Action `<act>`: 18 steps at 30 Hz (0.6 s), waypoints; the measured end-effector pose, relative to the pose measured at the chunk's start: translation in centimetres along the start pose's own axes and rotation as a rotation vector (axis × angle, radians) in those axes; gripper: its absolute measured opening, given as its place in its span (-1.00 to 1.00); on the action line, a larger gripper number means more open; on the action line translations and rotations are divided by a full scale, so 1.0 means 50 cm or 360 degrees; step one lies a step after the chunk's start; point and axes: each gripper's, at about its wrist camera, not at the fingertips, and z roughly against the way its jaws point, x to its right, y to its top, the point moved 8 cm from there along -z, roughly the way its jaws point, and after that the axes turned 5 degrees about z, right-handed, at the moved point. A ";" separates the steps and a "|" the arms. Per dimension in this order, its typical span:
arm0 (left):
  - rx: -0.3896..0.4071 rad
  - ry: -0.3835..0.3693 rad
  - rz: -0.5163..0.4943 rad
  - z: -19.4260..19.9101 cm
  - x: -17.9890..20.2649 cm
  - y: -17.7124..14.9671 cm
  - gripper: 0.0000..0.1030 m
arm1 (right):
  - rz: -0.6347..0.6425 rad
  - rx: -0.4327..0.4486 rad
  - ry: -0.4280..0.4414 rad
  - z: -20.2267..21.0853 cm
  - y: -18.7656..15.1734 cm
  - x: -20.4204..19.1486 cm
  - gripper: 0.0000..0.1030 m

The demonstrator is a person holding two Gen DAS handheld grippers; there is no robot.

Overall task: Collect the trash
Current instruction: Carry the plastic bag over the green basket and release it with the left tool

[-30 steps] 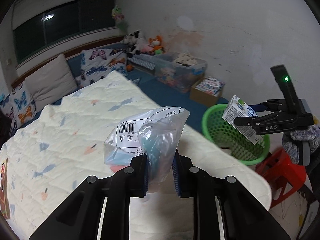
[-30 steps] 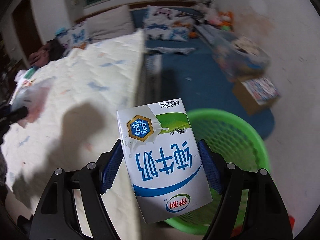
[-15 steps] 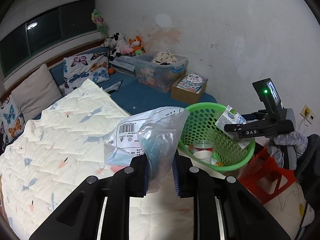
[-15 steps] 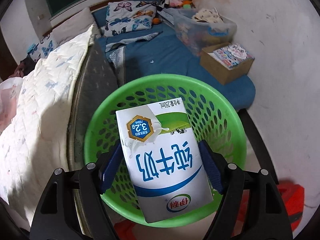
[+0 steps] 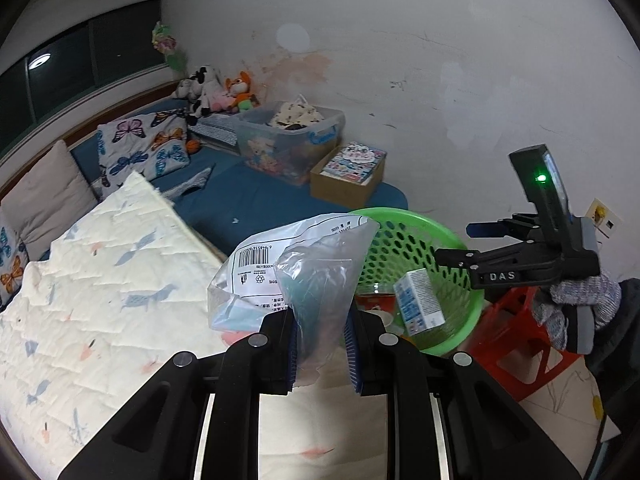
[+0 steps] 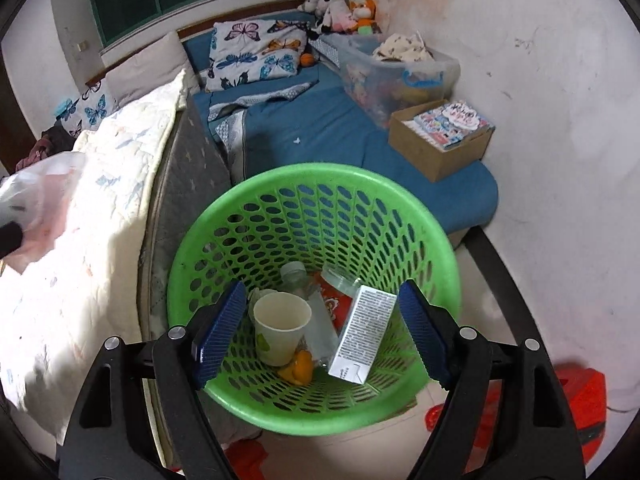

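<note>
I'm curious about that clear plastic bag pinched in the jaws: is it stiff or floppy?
Probably floppy: the plastic bag crumples and folds where the left gripper pinches it. Likely light, since its top stands up unsupported. Its glossy film may be slippery.

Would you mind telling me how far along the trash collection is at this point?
Done: the milk carton lies inside the green basket beside a paper cup and a plastic bottle. The right gripper has just been opening and stands open above it, with nothing between its pads. In hand: the left gripper is clamped on a clear plastic bag over the quilt. Left: dropping that bag into the basket.
</note>
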 end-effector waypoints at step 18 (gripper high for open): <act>-0.0122 -0.0088 -0.0021 -0.101 0.109 0.023 -0.62 | -0.0122 0.0079 -0.0032 0.094 -0.058 0.046 0.55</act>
